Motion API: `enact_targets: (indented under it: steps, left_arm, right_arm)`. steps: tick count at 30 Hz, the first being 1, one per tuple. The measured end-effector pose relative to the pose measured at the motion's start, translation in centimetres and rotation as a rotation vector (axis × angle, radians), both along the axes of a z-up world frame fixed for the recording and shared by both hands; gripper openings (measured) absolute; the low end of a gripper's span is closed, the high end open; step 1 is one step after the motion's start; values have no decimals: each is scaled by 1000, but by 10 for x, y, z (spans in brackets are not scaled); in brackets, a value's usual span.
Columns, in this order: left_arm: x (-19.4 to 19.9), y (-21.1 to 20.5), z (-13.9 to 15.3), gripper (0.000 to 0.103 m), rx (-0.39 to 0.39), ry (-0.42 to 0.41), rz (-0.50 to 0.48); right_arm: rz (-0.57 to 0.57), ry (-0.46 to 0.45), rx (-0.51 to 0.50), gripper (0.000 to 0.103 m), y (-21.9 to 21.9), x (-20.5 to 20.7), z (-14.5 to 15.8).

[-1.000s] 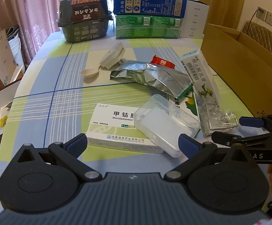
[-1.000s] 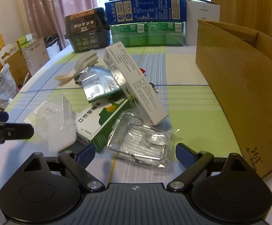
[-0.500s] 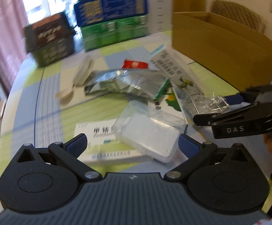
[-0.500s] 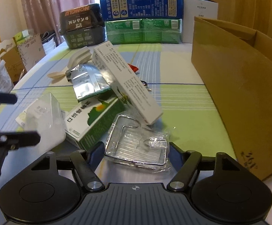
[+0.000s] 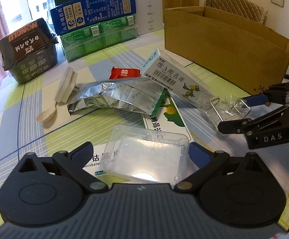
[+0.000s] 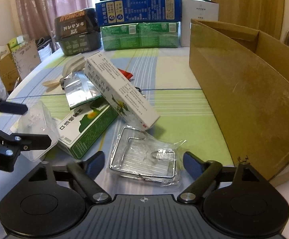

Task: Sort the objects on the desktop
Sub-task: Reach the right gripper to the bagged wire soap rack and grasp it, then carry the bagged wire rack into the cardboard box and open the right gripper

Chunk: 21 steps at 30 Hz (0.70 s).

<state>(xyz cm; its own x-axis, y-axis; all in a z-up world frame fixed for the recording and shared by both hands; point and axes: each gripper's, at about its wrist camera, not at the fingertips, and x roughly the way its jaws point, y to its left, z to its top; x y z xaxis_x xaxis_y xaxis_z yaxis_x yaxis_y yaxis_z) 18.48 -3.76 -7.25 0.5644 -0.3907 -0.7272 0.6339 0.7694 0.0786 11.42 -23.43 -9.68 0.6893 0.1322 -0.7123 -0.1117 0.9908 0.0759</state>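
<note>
The left gripper (image 5: 140, 152) has its jaws wide but closing around a clear plastic case (image 5: 147, 152), which lies on a white medicine box (image 5: 99, 163) at the near edge of the tabletop (image 5: 21, 119); the pads do not yet press it. The right gripper (image 6: 143, 160) has its jaws opening, a bagged wire rack (image 6: 144, 157) lying between them untouched. A cardboard box (image 6: 244, 91) stands to the right.

Plastic, foil, wire, card

The case (image 5: 146, 155) was clear glossy plastic, the pouch (image 5: 116, 95) crinkled shiny foil, the rack (image 6: 144, 159) bright metal wire, the carton (image 6: 244, 91) matt cardboard.
</note>
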Motion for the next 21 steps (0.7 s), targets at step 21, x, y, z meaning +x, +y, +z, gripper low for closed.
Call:
enact_targets:
  steps: [21]
  left_arm:
    - [-4, -3, -2, 86, -10, 47, 96]
  right_arm:
    - [15, 22, -9, 71, 2, 2, -8]
